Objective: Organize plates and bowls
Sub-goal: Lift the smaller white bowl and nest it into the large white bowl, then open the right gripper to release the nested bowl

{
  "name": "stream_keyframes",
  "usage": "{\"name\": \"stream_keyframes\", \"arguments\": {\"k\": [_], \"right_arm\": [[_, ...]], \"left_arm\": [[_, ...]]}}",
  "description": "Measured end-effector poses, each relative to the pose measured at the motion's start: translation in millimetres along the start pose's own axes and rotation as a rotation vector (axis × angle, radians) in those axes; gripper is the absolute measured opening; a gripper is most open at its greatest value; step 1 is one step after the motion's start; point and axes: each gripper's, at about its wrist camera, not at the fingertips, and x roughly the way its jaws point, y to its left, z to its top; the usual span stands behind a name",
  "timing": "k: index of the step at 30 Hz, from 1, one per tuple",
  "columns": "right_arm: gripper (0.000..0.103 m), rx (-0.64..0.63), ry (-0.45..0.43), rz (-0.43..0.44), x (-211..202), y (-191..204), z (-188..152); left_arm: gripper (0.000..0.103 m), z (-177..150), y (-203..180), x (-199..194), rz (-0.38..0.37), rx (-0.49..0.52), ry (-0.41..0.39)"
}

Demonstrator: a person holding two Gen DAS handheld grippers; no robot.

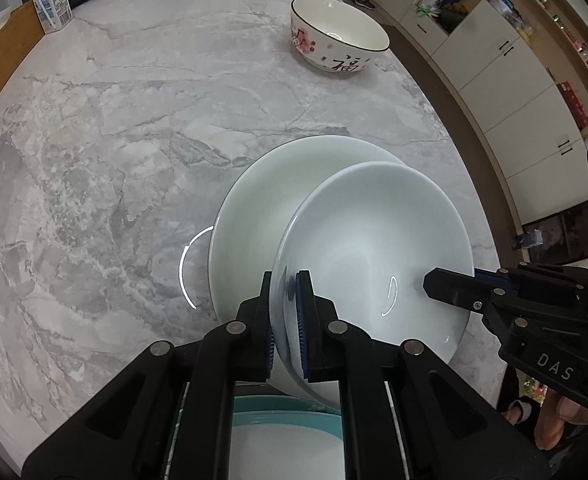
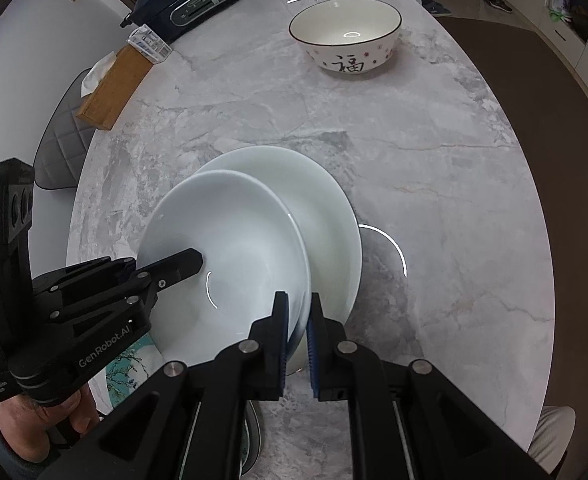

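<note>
Marble table (image 1: 134,120) is used for the sorting. One white plate (image 1: 373,240) is gripped at its rim by both the left gripper (image 1: 286,320) and the right gripper (image 2: 297,340), tilted over a bigger plate (image 1: 294,184). Stacking is only begun; the flowered bowl (image 1: 337,36) is left far off, not yet moved.

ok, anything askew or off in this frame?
Only the upper white plate: it sits tilted over the lower white plate, not nested. The left tool and the right tool pinch its opposite rims. No chips or spills visible. The patterned bowl stands upright, apart.
</note>
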Motion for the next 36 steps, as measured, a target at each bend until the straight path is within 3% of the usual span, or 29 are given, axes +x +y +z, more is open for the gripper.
{"name": "stream_keyframes", "arguments": {"k": [12,21,25,28,30,36], "right_arm": [[0.010,-0.024,0.006,-0.050,17.3,1.8,6.5],[0.014,-0.038,0.001,-0.066,17.1,5.5,7.5],[0.027,-0.039,-0.012,-0.067,13.6,6.3,7.4],[0.028,-0.044,-0.020,-0.070,10.7,8.1,7.9],[0.030,-0.042,-0.021,-0.072,8.9,8.8,8.1],[0.055,-0.026,-0.058,-0.057,-13.9,9.7,5.1]], "left_arm": [[0.010,4.3,3.1,19.9,0.046,-0.002,0.010],[0.012,4.5,6.3,14.0,0.020,-0.020,0.003],[0.017,3.0,6.7,7.7,0.012,-0.022,-0.012],[0.031,3.6,4.6,-1.1,-0.005,-0.019,-0.030],[0.057,4.1,1.8,-9.1,-0.016,-0.012,-0.044],[0.074,0.9,3.6,-40.2,-0.025,-0.031,-0.059]]}}
